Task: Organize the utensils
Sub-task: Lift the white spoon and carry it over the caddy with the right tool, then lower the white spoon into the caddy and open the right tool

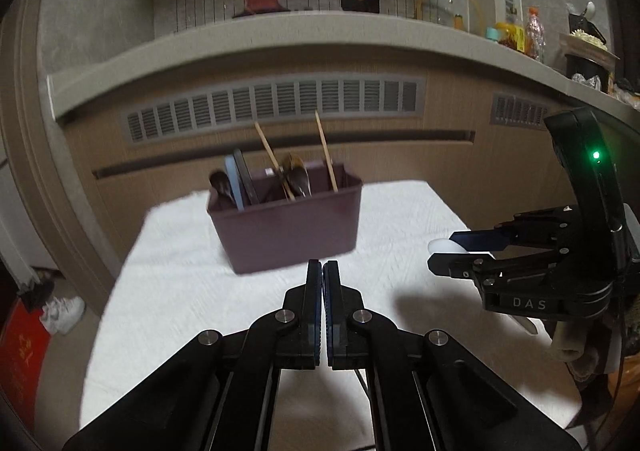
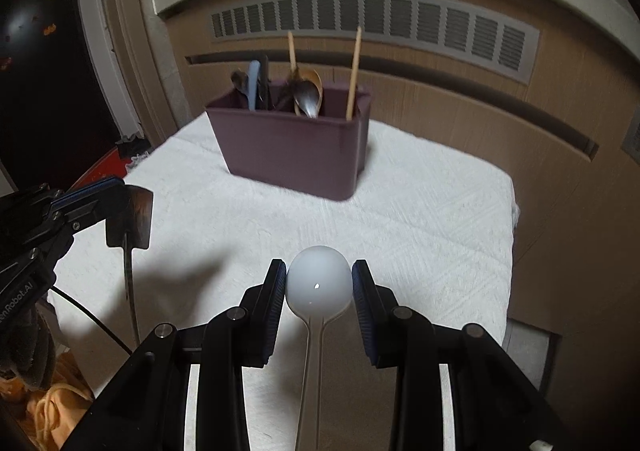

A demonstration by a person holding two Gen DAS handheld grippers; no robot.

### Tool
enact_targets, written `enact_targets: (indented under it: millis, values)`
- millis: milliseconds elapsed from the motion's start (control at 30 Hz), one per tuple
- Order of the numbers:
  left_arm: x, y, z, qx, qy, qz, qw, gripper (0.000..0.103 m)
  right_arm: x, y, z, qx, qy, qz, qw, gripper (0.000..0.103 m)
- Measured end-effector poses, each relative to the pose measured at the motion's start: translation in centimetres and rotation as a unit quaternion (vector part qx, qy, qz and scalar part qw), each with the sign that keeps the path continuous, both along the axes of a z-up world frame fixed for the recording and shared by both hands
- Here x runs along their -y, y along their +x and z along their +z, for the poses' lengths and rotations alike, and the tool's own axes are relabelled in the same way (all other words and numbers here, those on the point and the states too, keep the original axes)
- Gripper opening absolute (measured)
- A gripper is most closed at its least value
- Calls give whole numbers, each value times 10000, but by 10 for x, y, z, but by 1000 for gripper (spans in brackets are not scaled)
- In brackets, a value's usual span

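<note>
A maroon utensil caddy (image 1: 284, 223) (image 2: 288, 151) stands at the far side of the white cloth, with two wooden chopsticks (image 2: 354, 71), spoons (image 2: 308, 97) and a blue handle (image 2: 253, 85) sticking out of it. My right gripper (image 2: 319, 263) (image 1: 440, 251) is shut on the bowl of a white spoon (image 2: 319, 285), whose handle runs back under the camera. My left gripper (image 1: 322, 269) (image 2: 120, 191) has its pads pressed together. The right wrist view shows it gripping a dark spatula (image 2: 136, 215) by the blade, with the thin handle hanging down. Both grippers hover short of the caddy.
A white cloth (image 2: 420, 211) covers the small table. Behind it is a wooden panel with vent grilles (image 1: 276, 107) under a ledge (image 1: 516, 35) holding bottles and jars. An orange cloth (image 2: 52, 403) lies low on the left, and a white shoe (image 1: 64, 315) is on the floor.
</note>
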State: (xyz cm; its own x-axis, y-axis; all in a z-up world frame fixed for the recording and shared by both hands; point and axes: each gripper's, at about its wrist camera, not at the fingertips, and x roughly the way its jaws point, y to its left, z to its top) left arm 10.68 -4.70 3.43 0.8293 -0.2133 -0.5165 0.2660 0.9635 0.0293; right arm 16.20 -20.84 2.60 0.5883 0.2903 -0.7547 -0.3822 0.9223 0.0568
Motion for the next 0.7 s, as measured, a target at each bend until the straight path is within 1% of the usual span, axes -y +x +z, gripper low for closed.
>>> enact_targets:
  millis: [100, 167, 267, 367, 433, 500, 533, 633, 700]
  values:
    - [-6, 2, 19, 390, 50, 77, 9992, 1, -7, 1, 22, 221, 82, 59, 9997, 31]
    - [-11, 6, 38, 708, 62, 202, 9973, 1, -9, 4, 42, 442, 245, 74, 9987, 31]
    - [-17, 19, 64, 1084, 1, 392, 9933, 1, -8, 13, 75, 852, 628, 56, 9944, 31]
    - [-25, 37, 87, 1341, -64, 556, 9894, 1, -5, 28, 97, 1089, 979, -55, 9892, 31]
    - [-30, 51, 100, 1495, -81, 657, 9865, 1, -7, 39, 109, 1332, 945, -158, 9864, 31]
    - [-33, 63, 109, 1594, -58, 714, 9846, 1, -13, 51, 117, 1524, 778, -166, 9851, 31]
    - [-35, 70, 113, 1642, -66, 669, 9841, 1, -17, 58, 120, 1602, 681, -172, 9846, 31]
    - [-41, 87, 118, 1767, -6, 754, 9814, 1, -25, 75, 126, 1783, 469, -200, 9827, 31]
    - [-43, 94, 116, 1825, 63, 810, 9798, 1, -31, 85, 126, 1796, 382, -121, 9829, 31]
